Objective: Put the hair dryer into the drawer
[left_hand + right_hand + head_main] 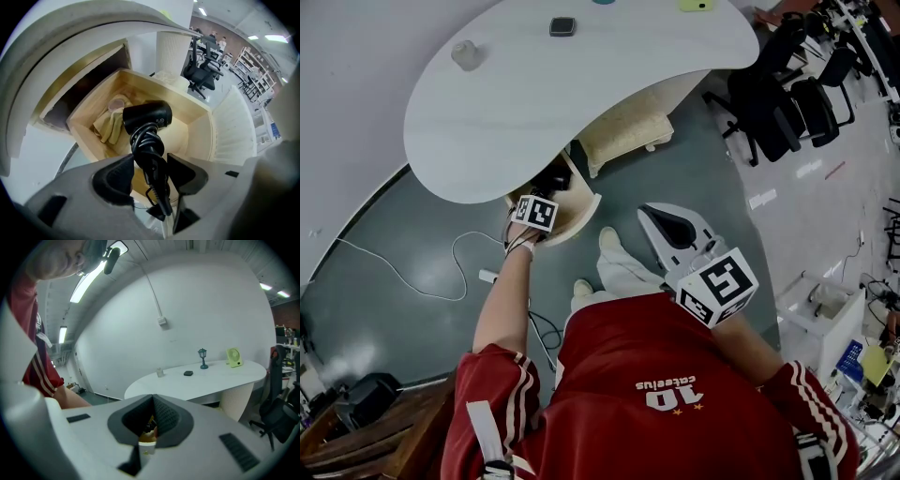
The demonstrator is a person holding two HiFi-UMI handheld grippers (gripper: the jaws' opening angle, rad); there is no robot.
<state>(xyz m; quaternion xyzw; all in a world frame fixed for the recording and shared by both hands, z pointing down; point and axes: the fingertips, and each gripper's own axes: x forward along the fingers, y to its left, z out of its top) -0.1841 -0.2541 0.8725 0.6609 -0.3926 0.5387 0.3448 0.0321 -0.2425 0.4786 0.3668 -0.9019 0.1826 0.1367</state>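
Although the head view catches little more than the marker cube of the left gripper (534, 213) over the open drawer (584, 208) under the white bench (581, 103), the left gripper view looks straight in. There the black hair dryer (147, 118) points head down inside the drawer, and that gripper's jaws are clamped on its cord-wound handle. Only this view shows a yellowish cloth (108, 127) on the drawer's floor, left of the dryer's head, and a pinkish round thing (116, 104) behind it. The right gripper (152, 398) is held well apart from the drawer, in front of the person's red shirt (675, 394). Its own view shows its jaws together at the tips, facing the bench.

Whether the dryer's head touches the drawer's floor cannot be told. A small yellowish patch in the slot below the right tips is too small to name. The pinkish thing is half covered. The head view cuts off the blue lamp (202, 358) and the green fan (233, 357) at its top edge.

One hair dryer, one drawer, two grippers. Four small things stand on the bench: lamp, fan, a clear cup (160, 372) and a dark pad (188, 373).
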